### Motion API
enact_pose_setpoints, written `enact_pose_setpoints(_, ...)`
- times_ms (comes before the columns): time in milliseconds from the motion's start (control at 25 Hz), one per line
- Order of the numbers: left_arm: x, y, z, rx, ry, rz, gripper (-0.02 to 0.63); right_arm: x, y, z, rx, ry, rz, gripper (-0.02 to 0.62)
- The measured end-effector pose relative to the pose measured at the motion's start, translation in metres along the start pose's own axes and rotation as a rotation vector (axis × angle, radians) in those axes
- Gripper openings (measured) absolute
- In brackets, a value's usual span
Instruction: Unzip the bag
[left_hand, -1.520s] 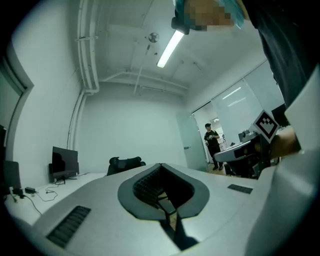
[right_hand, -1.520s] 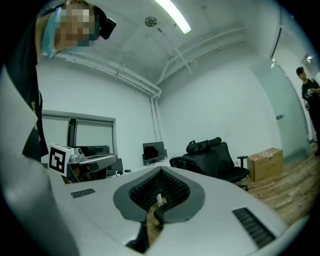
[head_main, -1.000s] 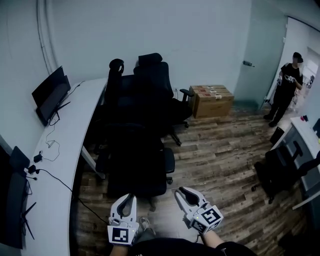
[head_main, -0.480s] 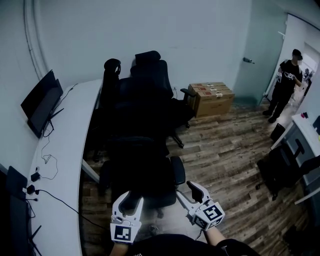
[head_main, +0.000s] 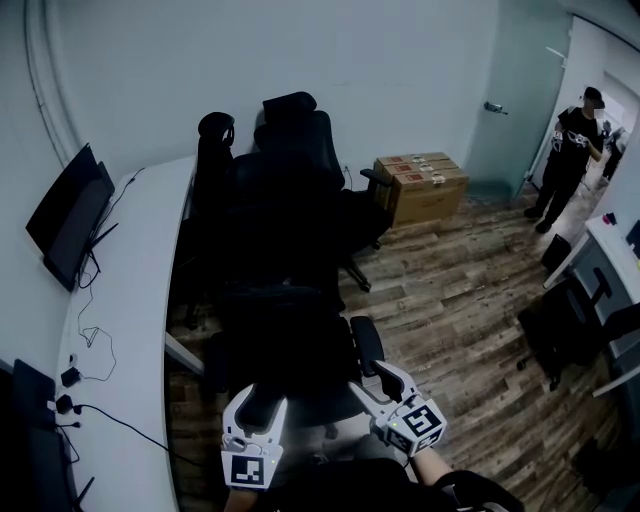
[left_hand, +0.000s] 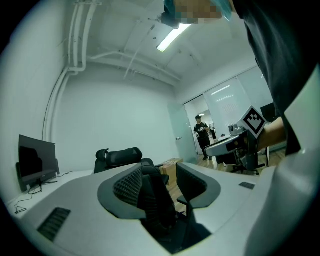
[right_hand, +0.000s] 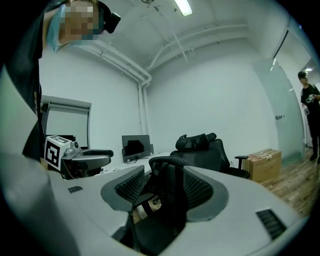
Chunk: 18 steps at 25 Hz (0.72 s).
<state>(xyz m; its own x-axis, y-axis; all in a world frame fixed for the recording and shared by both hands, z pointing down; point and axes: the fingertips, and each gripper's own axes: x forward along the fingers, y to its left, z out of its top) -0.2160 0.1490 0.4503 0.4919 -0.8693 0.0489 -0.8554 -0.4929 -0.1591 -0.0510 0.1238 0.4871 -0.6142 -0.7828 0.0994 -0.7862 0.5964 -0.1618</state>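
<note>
holding both tools low in front of me, i have the left gripper (head_main: 262, 398) and the right gripper (head_main: 378, 378) side by side, pointing roughly level over the wooden floor (head_main: 450, 300). both sets of jaws have just been opening and now stand apart, with nothing pressed between the pads. through each gap i see only the dark back of the nearest office chair (head_main: 285, 335), which stands just beyond the fingertips. the bag i cannot pick out: everything on and around that chair is one black mass. to my left the long white tabletop (head_main: 130, 290) curves away along the wall, with loose cables (head_main: 88, 325) near its left edge and a dark monitor (head_main: 62, 215) farther along that same edge. behind the nearest chair, more black chairs (head_main: 290, 165) crowd together by the tabletop's far end. past them, by the far wall, cardboard boxes (head_main: 420, 185) sit on the floor. off to the right another dark chair (head_main: 560, 330) stands beside a second tabletop (head_main: 612, 262), well apart from me. farthest away, a person (head_main: 572, 160) in dark clothes stands in the doorway next to the pale door (head_main: 520, 100).
</note>
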Motion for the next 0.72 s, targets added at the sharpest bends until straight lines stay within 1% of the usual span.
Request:
enact_pose_setpoints(160, 0.021, 0.010, -0.009, 0.025, 0.028, 0.043, 0.218, 0.028, -0.029, 0.000, -0.023, 0.020, 0.030, 0.221)
enact_pose_setpoints(320, 0.050, 0.020, -0.011, 0.013, 0.064, 0.128, 0.222, 0.062, -0.070, 0.002, -0.072, 0.044, 0.085, 0.221)
enact_pose_setpoints(440, 0.078, 0.023, -0.003, 0.022, 0.068, 0.184, 0.225, 0.089, -0.097, 0.005, -0.114, 0.075, 0.143, 0.221)
enact_pose_setpoints(600, 0.122, 0.022, -0.001, 0.102, 0.098, 0.212, 0.230, 0.126, -0.127, 0.004, -0.170, 0.109, 0.229, 0.221)
enact_pose_setpoints(720, 0.158, 0.019, -0.005, 0.180, 0.129, 0.207, 0.233, 0.151, -0.150, -0.002, -0.208, 0.120, 0.290, 0.221)
